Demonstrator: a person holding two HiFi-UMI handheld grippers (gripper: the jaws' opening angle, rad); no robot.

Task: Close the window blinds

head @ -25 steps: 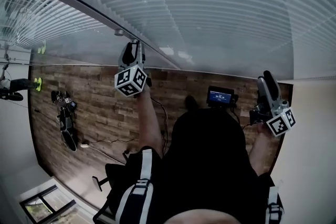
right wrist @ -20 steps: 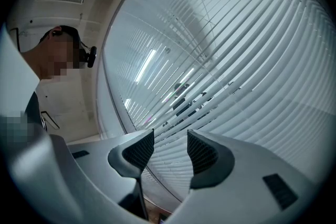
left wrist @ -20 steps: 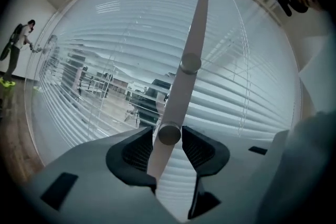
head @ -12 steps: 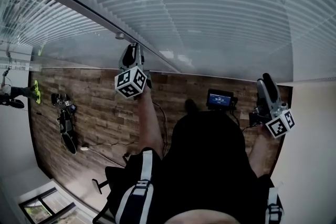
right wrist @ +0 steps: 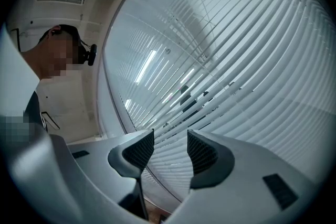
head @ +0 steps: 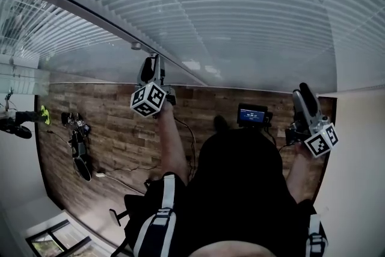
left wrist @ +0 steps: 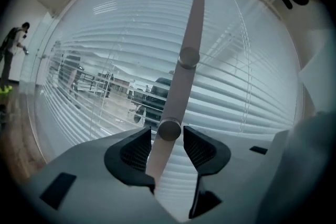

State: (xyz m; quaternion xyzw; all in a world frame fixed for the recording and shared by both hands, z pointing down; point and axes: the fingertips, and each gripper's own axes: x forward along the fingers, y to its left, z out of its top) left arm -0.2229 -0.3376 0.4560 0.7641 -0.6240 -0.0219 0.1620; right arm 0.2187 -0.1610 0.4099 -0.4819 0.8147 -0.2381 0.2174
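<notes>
Left claw (left wrist: pixel 167 139): jaws had just been opening and stood loose round the wand (left wrist: pixel 185 73).
Wand: hung tilted before the blinds (left wrist: pixel 241 86), which were not fully shut at their left.
Advice: re-clamp squarely, then roll without pulling.
Right claw (right wrist: pixel 170 149): apart, empty.

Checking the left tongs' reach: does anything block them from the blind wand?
Nothing visible does. The blind wand stands between the left tongs, whose jaws have just been opening, pads not pressing it.
</notes>
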